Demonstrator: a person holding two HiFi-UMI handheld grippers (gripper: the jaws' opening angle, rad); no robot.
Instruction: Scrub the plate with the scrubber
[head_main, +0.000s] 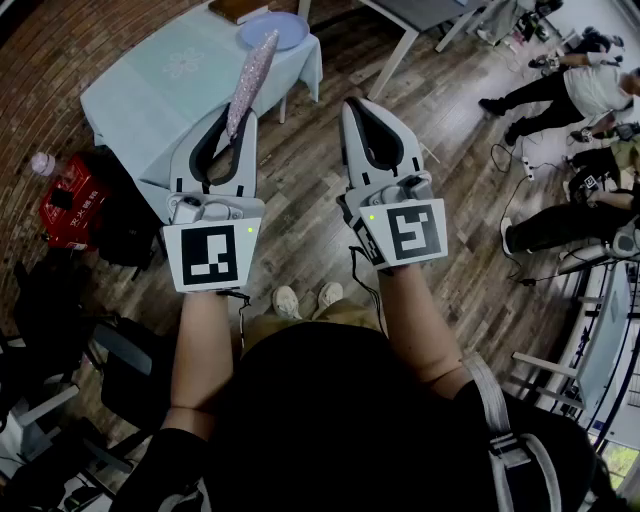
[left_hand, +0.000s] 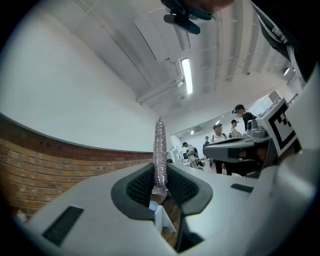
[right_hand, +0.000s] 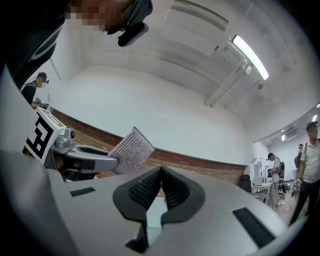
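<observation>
My left gripper (head_main: 233, 118) is shut on a silvery glittering scrubber (head_main: 250, 78), which sticks up and forward past its jaw tips. In the left gripper view the scrubber (left_hand: 160, 155) stands edge-on between the closed pads. A pale lilac plate (head_main: 275, 30) lies at the far right corner of a table with a light blue cloth (head_main: 170, 85), beyond the scrubber. My right gripper (head_main: 367, 112) is shut with nothing between its jaws, held over the wooden floor to the right of the table. In the right gripper view the scrubber (right_hand: 131, 151) and the left gripper (right_hand: 77, 157) show at the left.
A red box (head_main: 72, 198) and dark bags sit on the floor left of the table. A grey table leg (head_main: 400, 50) stands beyond the right gripper. Several people (head_main: 560, 95) sit or stand at the right. A chair (head_main: 115, 365) is at lower left.
</observation>
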